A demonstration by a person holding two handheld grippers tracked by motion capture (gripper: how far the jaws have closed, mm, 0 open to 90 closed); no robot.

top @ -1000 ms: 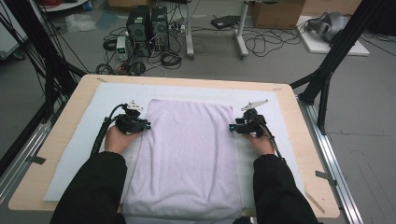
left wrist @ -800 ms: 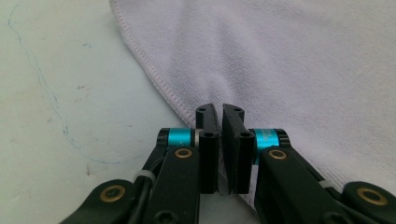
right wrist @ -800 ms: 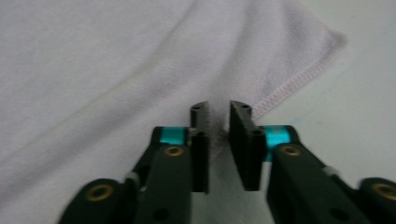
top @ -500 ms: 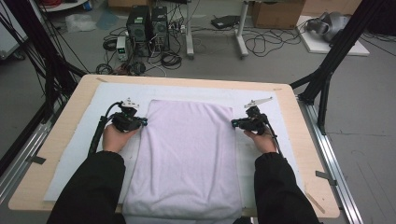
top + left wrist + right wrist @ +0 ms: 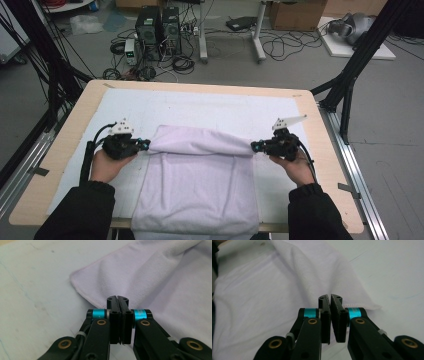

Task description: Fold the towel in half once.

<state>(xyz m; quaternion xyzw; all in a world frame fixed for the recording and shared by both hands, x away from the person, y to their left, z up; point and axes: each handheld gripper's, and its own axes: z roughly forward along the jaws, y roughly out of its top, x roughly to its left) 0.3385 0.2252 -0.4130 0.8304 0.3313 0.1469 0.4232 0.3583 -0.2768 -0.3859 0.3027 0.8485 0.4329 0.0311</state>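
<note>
A lilac towel (image 5: 200,185) lies on the white mat (image 5: 210,107), and its near end hangs over the table's front edge. Its far edge is lifted and curled back toward the person as a soft roll. My left gripper (image 5: 146,145) is shut on the towel's far left corner, and my right gripper (image 5: 254,146) is shut on the far right corner. In the left gripper view the jaws (image 5: 117,298) are pressed together with the hemmed towel (image 5: 162,285) running in behind them. The right gripper view shows the same: shut jaws (image 5: 329,297) at the hem of the towel (image 5: 262,290).
The wooden table (image 5: 75,115) has metal rails along both sides. Black frame legs (image 5: 350,80) stand at the far corners. On the floor beyond the table are computer cases (image 5: 160,25) and loose cables. Bare mat stretches beyond the towel.
The towel lay flat with the grippers at its far corners. Both grippers have since moved toward the person, drawing the far edge up and back over the towel.
</note>
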